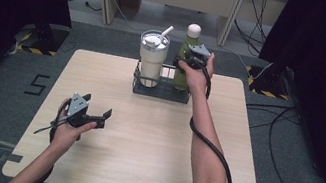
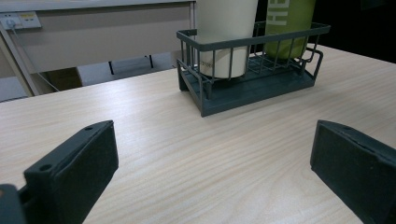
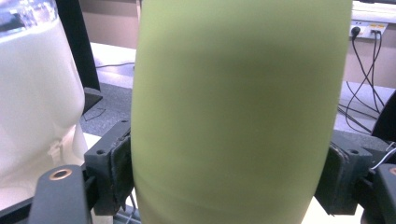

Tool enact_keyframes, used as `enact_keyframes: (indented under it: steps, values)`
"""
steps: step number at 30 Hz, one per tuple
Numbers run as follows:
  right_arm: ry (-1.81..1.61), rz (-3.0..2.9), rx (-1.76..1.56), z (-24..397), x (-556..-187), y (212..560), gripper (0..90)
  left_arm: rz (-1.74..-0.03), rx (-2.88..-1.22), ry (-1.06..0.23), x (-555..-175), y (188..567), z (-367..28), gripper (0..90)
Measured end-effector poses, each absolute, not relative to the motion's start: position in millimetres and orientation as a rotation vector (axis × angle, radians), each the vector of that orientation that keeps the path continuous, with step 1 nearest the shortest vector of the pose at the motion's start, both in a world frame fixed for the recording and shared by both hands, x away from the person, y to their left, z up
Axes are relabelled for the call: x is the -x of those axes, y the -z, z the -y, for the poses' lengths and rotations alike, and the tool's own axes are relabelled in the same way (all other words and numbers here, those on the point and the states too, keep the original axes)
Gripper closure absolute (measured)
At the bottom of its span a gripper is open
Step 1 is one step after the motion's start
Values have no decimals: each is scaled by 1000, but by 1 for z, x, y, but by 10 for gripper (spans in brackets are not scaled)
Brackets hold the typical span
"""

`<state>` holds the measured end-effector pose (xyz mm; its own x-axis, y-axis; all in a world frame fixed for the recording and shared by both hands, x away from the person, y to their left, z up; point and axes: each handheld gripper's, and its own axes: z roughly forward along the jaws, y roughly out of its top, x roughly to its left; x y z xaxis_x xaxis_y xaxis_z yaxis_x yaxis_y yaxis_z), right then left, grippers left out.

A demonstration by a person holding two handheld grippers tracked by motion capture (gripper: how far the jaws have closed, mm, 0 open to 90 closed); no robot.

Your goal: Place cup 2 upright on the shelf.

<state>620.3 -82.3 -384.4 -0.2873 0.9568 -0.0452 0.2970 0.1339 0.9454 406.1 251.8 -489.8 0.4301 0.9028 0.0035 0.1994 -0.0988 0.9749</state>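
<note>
Now the right gripper (image 1: 187, 61) is reaching across to the far edge of the counter (image 1: 152, 140), and its fingers (image 3: 114, 163) are closing on the green bottle (image 1: 186, 60), one pad pressed to each flank of the body. The bottle (image 3: 238, 107) is standing upright in the right end of the rack (image 1: 161, 91), just beside the white tumbler (image 1: 152, 58), and that tight neighbour is probably why the hold is sitting high on the body: the wire walls are blocking any lower bite. In the right gripper view the tumbler (image 3: 32, 93) is looming just left of the bottle, close enough that a straight lift looks like the safest way out. The left gripper (image 1: 93, 115) is hanging low over the near left part of the counter, well apart from the rack, its fingers (image 2: 74, 168) spread wide with nothing between them, seemingly parked out of the way. From the left gripper view, the rack (image 2: 247, 79) is sitting square on the wood with both vessels inside; whether the bottle is lifting clear of the rack floor, I cannot tell.
</note>
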Motion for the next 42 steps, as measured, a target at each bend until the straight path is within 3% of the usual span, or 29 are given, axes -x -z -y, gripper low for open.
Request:
enact_keyframes:
  steps: [15,42]
  values:
    - [-1193,-1685,-1229,84,-618,389,204,-997,-1587,-796,-406,491,-252,2]
    - [-1197,-1713,-1219,87,-609,391,105,-1001,-1587,-798,-406,492,-252,1]
